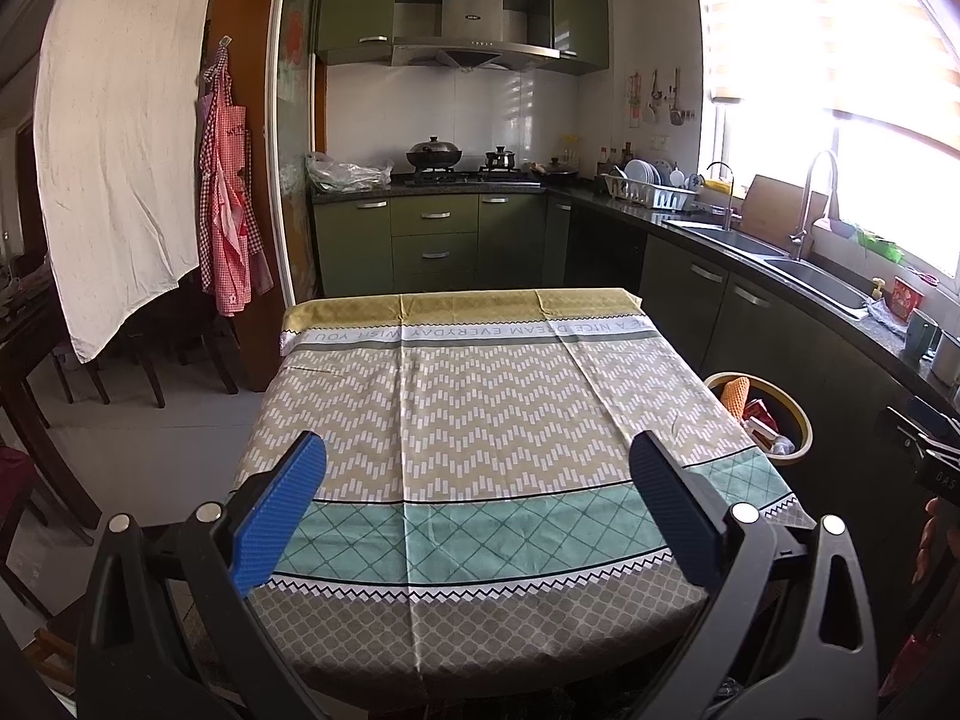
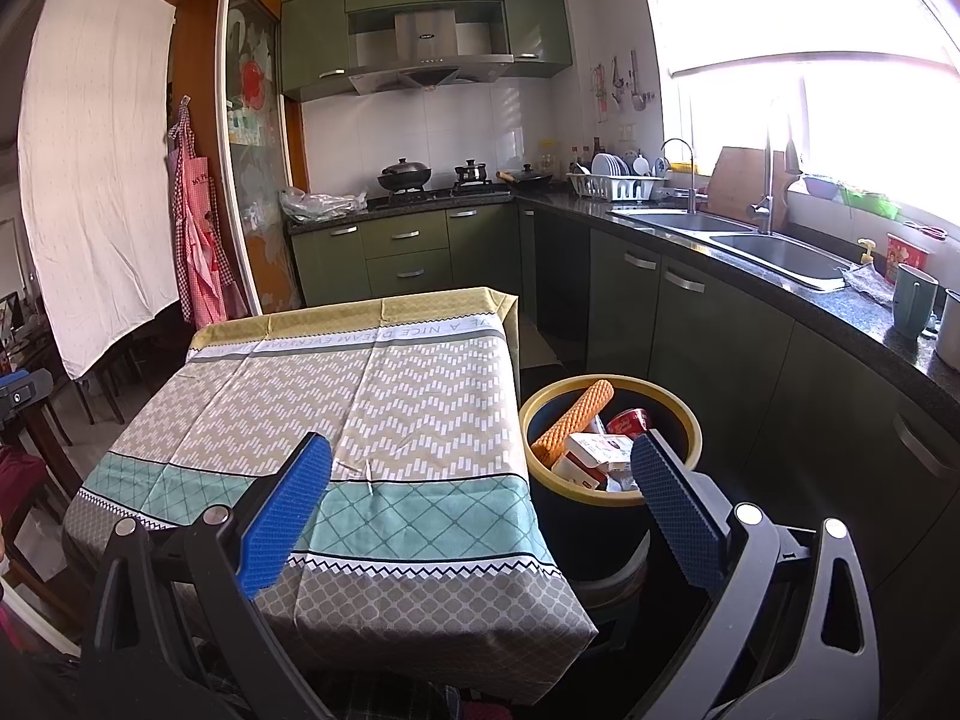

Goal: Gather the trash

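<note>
A dark bin with a yellow rim [image 2: 612, 501] [image 1: 801, 420] stands on the floor at the table's right side. Inside it lie an orange foam net [image 2: 573, 420], a red can [image 2: 630, 420] and white-and-red cartons [image 2: 591, 459]. My left gripper [image 1: 480, 462] hovers open above the near edge of the table with its patterned cloth [image 1: 480, 408], nothing between its blue pads. My right gripper [image 2: 483, 468] hangs open over the table's right front corner [image 2: 420, 396], its right finger [image 2: 678, 510] in front of the bin. No trash lies on the cloth.
Green cabinets and a dark counter [image 2: 810, 306] with a double sink [image 2: 774, 255] run along the right. A stove with pots [image 1: 462, 165] is at the back. A white sheet [image 1: 120, 138], an apron [image 1: 228, 216] and dark chairs [image 1: 138, 360] are on the left.
</note>
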The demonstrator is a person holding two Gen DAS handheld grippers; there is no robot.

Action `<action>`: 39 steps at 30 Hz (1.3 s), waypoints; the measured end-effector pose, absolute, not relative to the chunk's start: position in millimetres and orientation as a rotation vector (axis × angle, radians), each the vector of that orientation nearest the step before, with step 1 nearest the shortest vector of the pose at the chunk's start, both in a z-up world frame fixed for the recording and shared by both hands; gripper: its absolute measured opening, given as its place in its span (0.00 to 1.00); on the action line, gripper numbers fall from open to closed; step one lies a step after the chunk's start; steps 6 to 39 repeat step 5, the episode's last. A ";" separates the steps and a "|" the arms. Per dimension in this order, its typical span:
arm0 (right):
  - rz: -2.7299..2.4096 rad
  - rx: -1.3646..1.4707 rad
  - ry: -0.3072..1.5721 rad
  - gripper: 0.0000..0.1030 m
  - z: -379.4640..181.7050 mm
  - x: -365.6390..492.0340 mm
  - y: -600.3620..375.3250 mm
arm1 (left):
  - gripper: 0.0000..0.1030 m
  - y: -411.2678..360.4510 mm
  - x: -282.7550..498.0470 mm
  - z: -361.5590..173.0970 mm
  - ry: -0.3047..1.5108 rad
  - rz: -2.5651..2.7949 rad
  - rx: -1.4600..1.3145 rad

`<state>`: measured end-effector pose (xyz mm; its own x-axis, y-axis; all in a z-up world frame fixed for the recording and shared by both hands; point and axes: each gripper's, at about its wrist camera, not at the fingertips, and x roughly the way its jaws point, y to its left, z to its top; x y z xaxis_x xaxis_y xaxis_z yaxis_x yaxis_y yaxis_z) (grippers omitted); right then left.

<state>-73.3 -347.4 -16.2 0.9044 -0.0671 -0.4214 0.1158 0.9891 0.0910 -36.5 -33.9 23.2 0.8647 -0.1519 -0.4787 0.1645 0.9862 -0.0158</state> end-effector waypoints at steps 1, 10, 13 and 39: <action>-0.095 0.114 0.430 0.95 -16.5 -73.5 -347.4 | 0.93 -33.2 -36.2 22.7 0.502 -0.175 0.022; -0.095 0.115 0.437 0.95 -17.6 -70.7 -348.0 | 0.94 -34.3 -35.0 21.7 0.500 -0.153 0.039; -0.095 0.115 0.437 0.95 -17.6 -70.7 -348.0 | 0.94 -34.3 -35.0 21.7 0.500 -0.153 0.039; -0.095 0.115 0.437 0.95 -17.6 -70.7 -348.0 | 0.94 -34.3 -35.0 21.7 0.500 -0.153 0.039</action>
